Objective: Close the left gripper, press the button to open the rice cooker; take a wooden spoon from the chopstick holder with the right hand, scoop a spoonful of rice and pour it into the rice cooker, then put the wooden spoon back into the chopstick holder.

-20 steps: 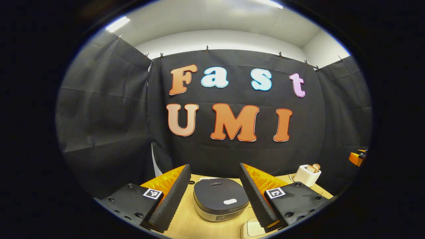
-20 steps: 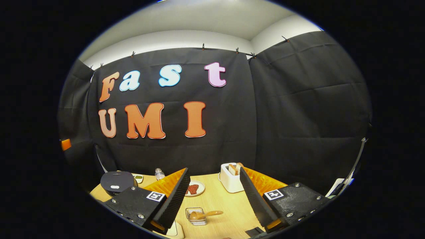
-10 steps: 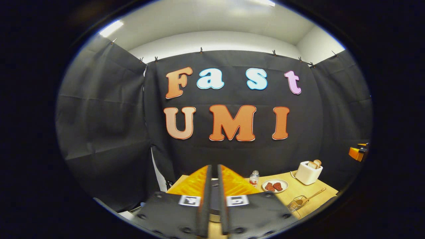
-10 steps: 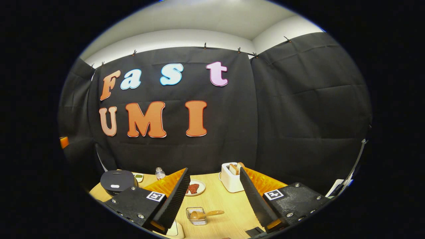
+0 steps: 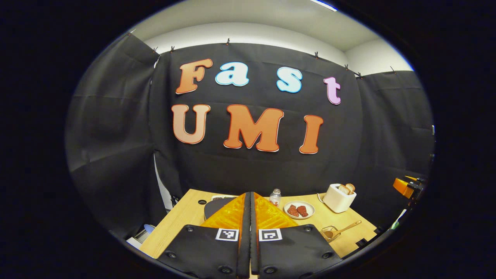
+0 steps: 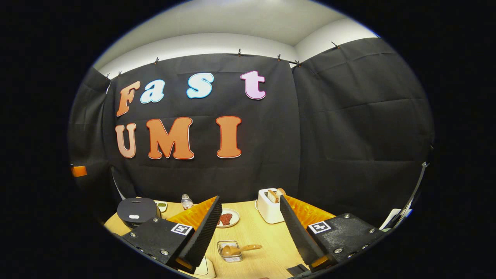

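The left gripper [image 5: 250, 197] has its fingers clenched on nothing, the rice cooker [image 6: 136, 212] just beyond and below them; approaching blind, they could miss its button. The right gripper [image 6: 248, 203] is released.

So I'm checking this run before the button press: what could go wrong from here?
The left tool is shut and hides most of the rice cooker, so the press may miss the button. The wooden spoon lies tilted in the low chopstick holder, which the open right tool might tip.
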Demonstrator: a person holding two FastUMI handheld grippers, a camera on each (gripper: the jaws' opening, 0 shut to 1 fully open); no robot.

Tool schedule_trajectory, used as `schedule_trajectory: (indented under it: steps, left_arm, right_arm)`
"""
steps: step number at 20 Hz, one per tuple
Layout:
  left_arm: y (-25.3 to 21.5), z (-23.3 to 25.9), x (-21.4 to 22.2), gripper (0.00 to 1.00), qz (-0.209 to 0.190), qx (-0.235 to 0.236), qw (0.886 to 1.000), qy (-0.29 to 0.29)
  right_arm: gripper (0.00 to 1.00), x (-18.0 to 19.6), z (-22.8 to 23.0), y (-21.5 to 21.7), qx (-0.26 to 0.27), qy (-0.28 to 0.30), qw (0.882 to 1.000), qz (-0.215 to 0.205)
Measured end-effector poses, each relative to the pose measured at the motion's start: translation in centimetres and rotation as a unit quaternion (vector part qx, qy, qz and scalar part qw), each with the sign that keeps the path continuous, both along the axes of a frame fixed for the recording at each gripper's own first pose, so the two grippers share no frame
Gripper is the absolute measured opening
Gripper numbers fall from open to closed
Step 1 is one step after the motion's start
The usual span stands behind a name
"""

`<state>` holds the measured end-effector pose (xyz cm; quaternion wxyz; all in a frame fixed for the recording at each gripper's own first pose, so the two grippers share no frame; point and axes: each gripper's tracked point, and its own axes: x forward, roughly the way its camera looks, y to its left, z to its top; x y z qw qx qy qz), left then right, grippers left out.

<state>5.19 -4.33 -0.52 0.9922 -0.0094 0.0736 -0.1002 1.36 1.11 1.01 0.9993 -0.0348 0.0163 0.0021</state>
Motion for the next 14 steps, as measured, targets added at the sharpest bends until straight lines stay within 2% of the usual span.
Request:
schedule_trajectory:
  steps: [1,2,3,6,9,14]
  left_arm:
    - [-0.8,-0.7,0.6,0.06,-0.011,-0.002,1.000,0.006]
    - [-1.1,-1.4,1.4,0.05,-0.013,-0.004,1.000,0.011]
    - [-1.9,-2.2,2.1,0.04,-0.022,0.000,0.999,0.026]
    - [-2.6,-5.6,4.7,0.07,-0.030,0.004,0.998,0.058]
    - [-3.0,-9.8,6.7,0.04,-0.033,0.005,0.995,0.097]
    - [-3.4,-17.6,8.8,0.04,-0.040,0.026,0.984,0.172]
  right_arm:
    - [0.93,0.0,-0.2,-0.1,0.002,0.002,1.000,-0.001]
    - [0.97,-0.1,-0.3,-0.1,0.005,0.005,1.000,-0.001]
    - [0.93,-0.2,-0.3,-0.2,0.009,0.006,1.000,-0.003]
    - [0.93,-0.2,-0.6,-0.6,0.012,0.010,1.000,-0.009]
    - [0.93,-0.3,-1.1,-1.1,0.012,0.016,1.000,-0.015]
    - [0.93,-0.2,-2.0,-1.3,0.008,0.033,0.999,-0.018]
